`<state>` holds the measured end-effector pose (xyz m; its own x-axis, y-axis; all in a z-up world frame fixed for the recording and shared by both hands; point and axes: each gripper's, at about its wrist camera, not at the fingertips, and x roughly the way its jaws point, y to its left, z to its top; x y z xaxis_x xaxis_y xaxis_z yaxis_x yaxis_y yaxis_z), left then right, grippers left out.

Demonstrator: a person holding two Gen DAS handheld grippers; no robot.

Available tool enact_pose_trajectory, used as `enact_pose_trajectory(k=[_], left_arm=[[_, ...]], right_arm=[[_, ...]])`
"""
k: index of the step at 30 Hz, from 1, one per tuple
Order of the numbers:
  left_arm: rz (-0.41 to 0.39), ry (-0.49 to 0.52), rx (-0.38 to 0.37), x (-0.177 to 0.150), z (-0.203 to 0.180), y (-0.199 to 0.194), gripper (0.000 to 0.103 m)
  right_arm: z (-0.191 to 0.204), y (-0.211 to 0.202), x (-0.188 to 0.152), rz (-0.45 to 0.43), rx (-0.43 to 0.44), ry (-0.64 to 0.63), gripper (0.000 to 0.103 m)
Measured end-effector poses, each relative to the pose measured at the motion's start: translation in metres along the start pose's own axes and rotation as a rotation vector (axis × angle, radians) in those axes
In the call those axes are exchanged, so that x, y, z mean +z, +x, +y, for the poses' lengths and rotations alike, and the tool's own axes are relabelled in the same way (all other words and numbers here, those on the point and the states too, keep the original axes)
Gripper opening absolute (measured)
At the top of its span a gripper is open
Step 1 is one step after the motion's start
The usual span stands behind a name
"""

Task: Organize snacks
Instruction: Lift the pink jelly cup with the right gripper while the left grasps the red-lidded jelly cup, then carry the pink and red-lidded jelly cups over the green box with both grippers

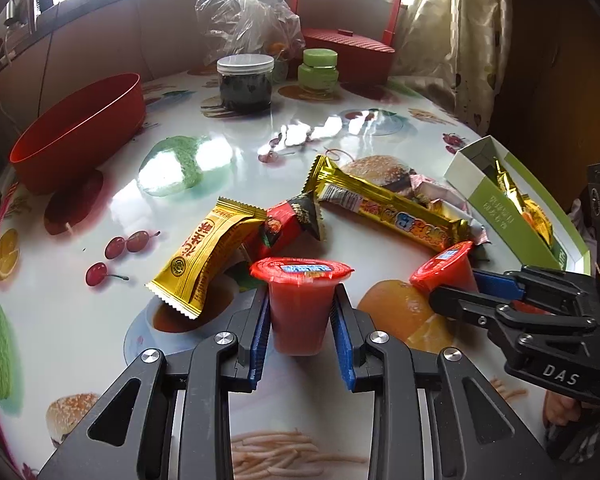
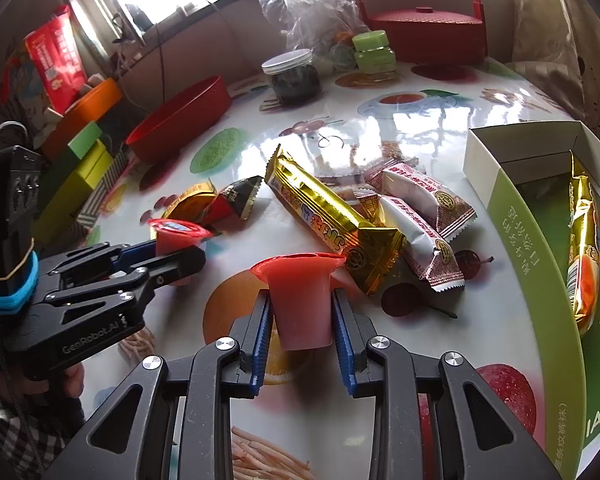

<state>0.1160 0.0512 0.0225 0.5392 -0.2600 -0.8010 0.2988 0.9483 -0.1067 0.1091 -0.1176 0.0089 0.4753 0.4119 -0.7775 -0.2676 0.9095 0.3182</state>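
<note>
Item one, nearest my left-hand camera: my left gripper (image 1: 302,320), blue pads clamped on the sides of a red jelly cup (image 1: 299,304), foil lid up. Item two: my right gripper (image 2: 302,320), likewise clamped on a second red jelly cup (image 2: 300,300); from the left camera this cup (image 1: 446,270) sits tilted in the black fingers at the right.

On the printed tablecloth (image 1: 100,320), beyond both cups:
- one yellow snack packet (image 1: 204,256), just left of my left cup;
- one small red-and-black packet (image 1: 292,220), touching the yellow one;
- one long gold bar wrapper (image 1: 388,204), lying diagonally;
- two white-and-pink packets (image 2: 424,208), side by side against the gold bar.

At the right edge: a green-and-white open box (image 2: 500,208), with a gold wrapper (image 2: 582,248) inside.

Far side: a red bowl (image 1: 80,140), a dark jar with a white lid (image 1: 245,82), a green jar (image 1: 319,70), a clear plastic bag (image 1: 244,12), a red lidded basket (image 1: 348,48).
</note>
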Motion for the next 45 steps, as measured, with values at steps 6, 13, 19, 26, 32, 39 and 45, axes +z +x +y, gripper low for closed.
enact_pose_trajectory(k=[6, 13, 19, 26, 32, 39, 45], left_arm=[[-0.012, -0.008, 0.001, -0.003, -0.003, -0.007, 0.03], [-0.031, -0.015, -0.003, -0.005, -0.008, -0.014, 0.03], [-0.055, -0.014, -0.005, -0.006, -0.014, -0.024, 0.03], [-0.071, -0.004, -0.009, -0.008, -0.025, -0.032, 0.03], [-0.081, 0.018, -0.025, -0.007, -0.038, -0.037, 0.03], [-0.095, 0.038, -0.045, -0.003, -0.054, -0.041, 0.03], [-0.107, 0.072, -0.06, 0.004, -0.071, -0.043, 0.03]], right_arm=[[0.0, -0.003, -0.001, -0.002, -0.007, -0.006, 0.027], [0.001, -0.01, -0.003, -0.019, -0.013, -0.009, 0.027], [0.001, -0.016, -0.003, -0.039, -0.015, -0.012, 0.027], [-0.001, -0.027, -0.004, -0.061, -0.019, -0.01, 0.027], [-0.008, -0.039, -0.004, -0.086, -0.032, -0.002, 0.027], [-0.019, -0.055, -0.004, -0.119, -0.047, 0.014, 0.027], [-0.032, -0.068, -0.006, -0.145, -0.054, 0.037, 0.027]])
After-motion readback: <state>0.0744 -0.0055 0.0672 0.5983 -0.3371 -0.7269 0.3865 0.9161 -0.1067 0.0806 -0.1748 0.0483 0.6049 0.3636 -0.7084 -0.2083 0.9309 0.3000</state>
